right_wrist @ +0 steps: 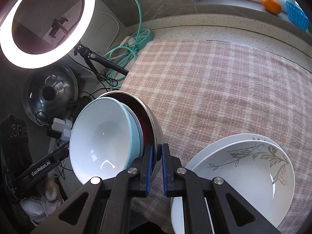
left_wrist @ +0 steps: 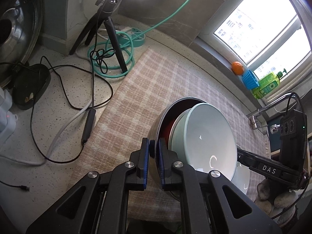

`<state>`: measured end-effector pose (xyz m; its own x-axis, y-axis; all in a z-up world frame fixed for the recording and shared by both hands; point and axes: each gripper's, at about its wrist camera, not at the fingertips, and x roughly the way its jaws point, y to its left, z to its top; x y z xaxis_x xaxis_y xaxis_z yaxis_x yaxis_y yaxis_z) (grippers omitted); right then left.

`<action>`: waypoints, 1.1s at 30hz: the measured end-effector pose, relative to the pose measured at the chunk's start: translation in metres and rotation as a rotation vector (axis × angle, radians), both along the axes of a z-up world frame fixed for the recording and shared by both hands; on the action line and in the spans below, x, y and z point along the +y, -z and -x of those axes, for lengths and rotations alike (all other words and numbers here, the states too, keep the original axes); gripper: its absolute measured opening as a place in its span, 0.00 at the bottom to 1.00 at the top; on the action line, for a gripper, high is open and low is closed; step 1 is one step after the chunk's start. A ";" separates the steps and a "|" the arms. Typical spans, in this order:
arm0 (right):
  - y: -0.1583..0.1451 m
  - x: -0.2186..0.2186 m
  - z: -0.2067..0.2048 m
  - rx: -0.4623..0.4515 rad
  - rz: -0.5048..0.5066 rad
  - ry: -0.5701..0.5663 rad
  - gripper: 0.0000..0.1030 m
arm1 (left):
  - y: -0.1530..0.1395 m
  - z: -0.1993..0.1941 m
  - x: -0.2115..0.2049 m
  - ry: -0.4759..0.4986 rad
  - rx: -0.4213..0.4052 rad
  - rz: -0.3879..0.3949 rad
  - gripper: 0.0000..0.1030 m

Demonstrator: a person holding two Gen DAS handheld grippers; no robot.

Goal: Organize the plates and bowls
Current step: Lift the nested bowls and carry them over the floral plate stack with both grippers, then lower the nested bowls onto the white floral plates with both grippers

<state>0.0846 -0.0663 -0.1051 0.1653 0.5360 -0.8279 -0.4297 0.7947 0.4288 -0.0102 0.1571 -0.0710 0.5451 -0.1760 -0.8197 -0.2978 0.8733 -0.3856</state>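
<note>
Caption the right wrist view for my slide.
Both grippers clamp the steel bowl's rim, pale blue bowls nested inside, beside white floral plates.

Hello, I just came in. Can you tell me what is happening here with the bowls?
A person holds a gripper in each hand. The left gripper and the right gripper are both shut on the rim of a metal bowl, on opposite sides. A pale blue bowl is nested inside it, and the stack is tilted above the checked cloth. Two white plates lie stacked on the cloth beside the right gripper.
</note>
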 end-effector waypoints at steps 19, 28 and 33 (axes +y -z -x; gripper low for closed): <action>-0.024 -0.069 0.008 -0.017 -0.008 0.085 0.08 | -0.023 -0.013 -0.057 0.117 -0.046 0.012 0.08; -0.029 -0.104 0.014 -0.026 0.003 0.132 0.08 | -0.023 -0.019 -0.089 0.178 -0.042 0.025 0.07; -0.028 -0.124 0.018 -0.021 0.009 0.164 0.08 | -0.021 -0.022 -0.105 0.214 -0.036 0.033 0.07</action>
<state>0.0664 -0.1904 -0.0772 0.2672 0.4932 -0.8279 -0.3027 0.8586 0.4138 0.0114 0.0518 -0.0499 0.5211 -0.3167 -0.7926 -0.0931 0.9020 -0.4216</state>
